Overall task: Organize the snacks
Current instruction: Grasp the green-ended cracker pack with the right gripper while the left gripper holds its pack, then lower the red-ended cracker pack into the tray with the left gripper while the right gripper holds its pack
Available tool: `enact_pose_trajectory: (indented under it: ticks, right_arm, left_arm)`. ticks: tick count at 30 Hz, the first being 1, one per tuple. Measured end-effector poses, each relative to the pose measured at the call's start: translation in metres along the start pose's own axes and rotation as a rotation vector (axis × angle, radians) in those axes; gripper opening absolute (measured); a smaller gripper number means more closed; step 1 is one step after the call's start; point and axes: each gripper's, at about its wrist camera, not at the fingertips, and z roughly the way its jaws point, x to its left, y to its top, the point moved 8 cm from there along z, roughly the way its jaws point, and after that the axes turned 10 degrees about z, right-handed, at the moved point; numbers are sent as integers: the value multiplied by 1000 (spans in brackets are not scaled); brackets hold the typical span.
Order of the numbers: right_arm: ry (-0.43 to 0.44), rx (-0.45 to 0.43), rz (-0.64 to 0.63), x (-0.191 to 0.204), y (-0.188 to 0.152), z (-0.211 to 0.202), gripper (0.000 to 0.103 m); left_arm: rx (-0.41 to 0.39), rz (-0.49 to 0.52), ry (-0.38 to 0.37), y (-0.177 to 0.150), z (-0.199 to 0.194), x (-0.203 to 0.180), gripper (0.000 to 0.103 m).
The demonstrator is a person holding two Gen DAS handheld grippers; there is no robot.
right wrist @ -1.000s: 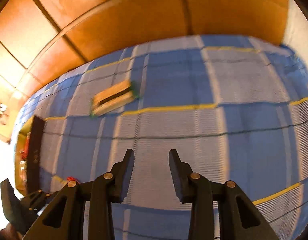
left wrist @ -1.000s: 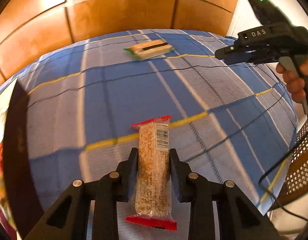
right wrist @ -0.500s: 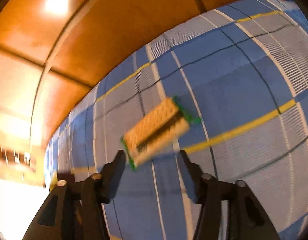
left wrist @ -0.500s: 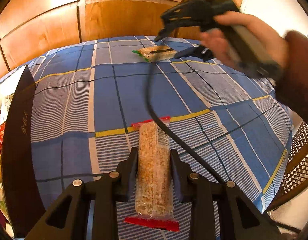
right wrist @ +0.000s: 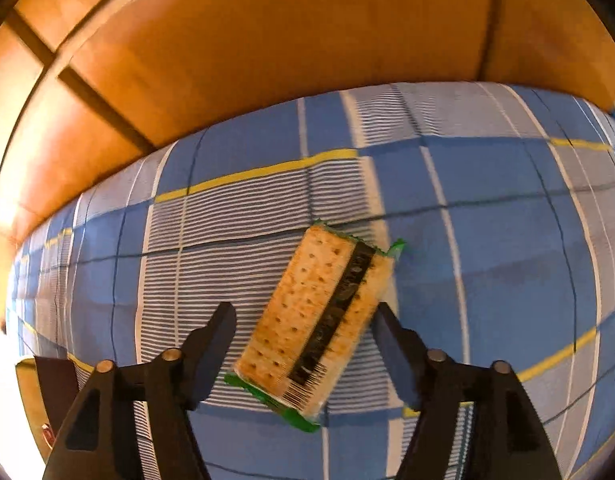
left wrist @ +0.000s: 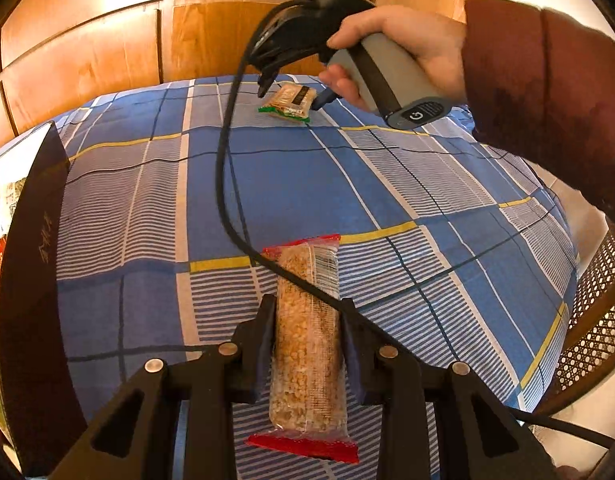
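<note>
Since a second ago: right gripper (right wrist: pixel 303 344) has travelled across the bed to the far cracker packet (right wrist: pixel 315 320).

Left gripper (left wrist: pixel 305 340): closed on the grain bar (left wrist: pixel 307 344), bar lengthwise along the fingers, above the checked sheet (left wrist: pixel 307 184).

Right gripper: jaws wide apart, straddling the packet, which lies flat on the sheet, long axis skewed right of the fingers; probably needs squaring before closing.

Pale handwritten-looking characters on the dark box wall (left wrist: pixel 43 240), too small to read. A circular "G" mark on the grey handle's end cap (left wrist: pixel 417 115). Barcode stripes on the red-ended snack bar (left wrist: pixel 307 332), digits illegible.
</note>
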Motion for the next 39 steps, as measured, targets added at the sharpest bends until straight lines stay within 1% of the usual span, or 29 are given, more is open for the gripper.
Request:
enact_pose_trajectory:
  ticks: [1,2,3,4,5,9,12,13,14,16,18,19,21,25,26,27,29,32,35,39]
  right_arm:
    - [-29,1,-41,4,-1,2,72]
    - [-49,1,-69,5,-2,3,64]
    - [-71,-2,-94,1,-3,2,59]
    - [-93,-7,-126,1,-5,1,51]
    - [-96,-1,-159,0,-11,-2,48]
    - [-72,53,-347,-3,-51,-18,48]
    - [3,139,-495,-12,-98,-35,48]
    - [8,155,-536,-19,-113,-42,48]
    - [0,183,-574,-30,-132,-48,48]
    - [-10,212,-612,-50,-157,-55,48]
    - [-41,183,-653,-65,-169,-62,48]
    - [-52,170,-658,-71,-172,-65,48]
    - [-43,142,-643,-82,-175,-70,48]
    - [7,82,-619,-89,-175,-72,48]
    - [2,73,-627,-103,-180,-82,48]
    - [-8,67,-638,-105,-182,-84,48]
    - [-29,38,-663,-104,-184,-85,51]
    - [-43,24,-673,-104,-189,-87,51]
    - [-63,5,-689,-89,-189,-80,51]
    - [-56,13,-676,-74,-182,-75,52]
  left_arm:
    - [0,2,2,0,0,0,32]
    - [0,3,4,1,1,0,32]
    - [0,4,6,1,1,-1,32]
    - [-1,6,8,1,1,-1,32]
    - [-2,8,9,1,1,-2,32]
    - [-5,6,5,0,2,-1,32]
    - [-8,7,10,-1,1,-1,32]
    - [-8,6,10,-1,1,-1,32]
    - [-8,6,10,-1,1,-1,32]
    - [-10,8,13,-2,0,-1,32]
    - [-11,14,22,-2,1,-3,32]
    - [-10,19,29,-2,1,-4,32]
    - [-4,29,42,-2,2,-5,33]
    - [6,29,57,-1,1,-5,33]
    - [8,28,60,-1,1,-5,33]
    - [9,27,66,-1,1,-5,33]
    - [11,26,77,-1,1,-5,33]
    - [13,22,89,-1,0,-5,33]
    - [11,21,99,-1,0,-5,33]
    - [9,19,101,-2,-1,-6,33]
